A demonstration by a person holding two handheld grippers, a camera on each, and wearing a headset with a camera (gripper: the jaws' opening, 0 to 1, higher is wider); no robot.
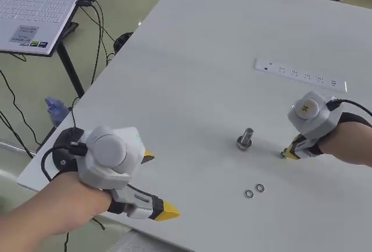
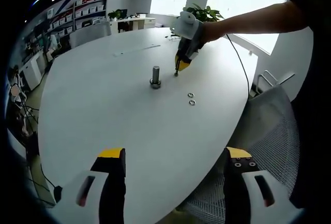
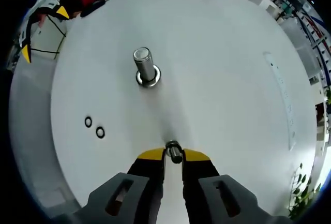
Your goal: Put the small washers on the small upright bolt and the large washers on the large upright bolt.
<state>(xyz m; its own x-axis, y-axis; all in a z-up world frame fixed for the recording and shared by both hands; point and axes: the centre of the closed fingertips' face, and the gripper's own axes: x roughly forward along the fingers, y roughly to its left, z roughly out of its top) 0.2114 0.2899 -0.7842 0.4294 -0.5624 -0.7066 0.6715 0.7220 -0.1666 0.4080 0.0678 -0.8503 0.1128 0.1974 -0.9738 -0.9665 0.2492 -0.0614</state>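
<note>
- The white table [image 1: 192,60] carries all the work. A laptop [image 1: 35,7] sits off its far left corner, and a power strip [image 1: 299,74] lies flat toward the far right.
- Your left gripper [image 2: 175,157] hangs over the near edge of the table, well apart from the parts. Its jaws are spread wide with nothing between them.
- Your right gripper [image 3: 173,154] points down at the table, just right of the large bolt. Its jaws are drawn almost together, pinching the small bolt by its top.
- The large bolt [image 3: 146,69] stands upright mid-table with a wider ring at its foot. Neither gripper touches it.
- The small bolt [image 3: 173,150] stands on the table between your right gripper's yellow tips. It is too small to show whether anything sits on it.
- The two small washers [image 1: 249,194] lie flat side by side on the bare table, on the near side of the large bolt.
</note>
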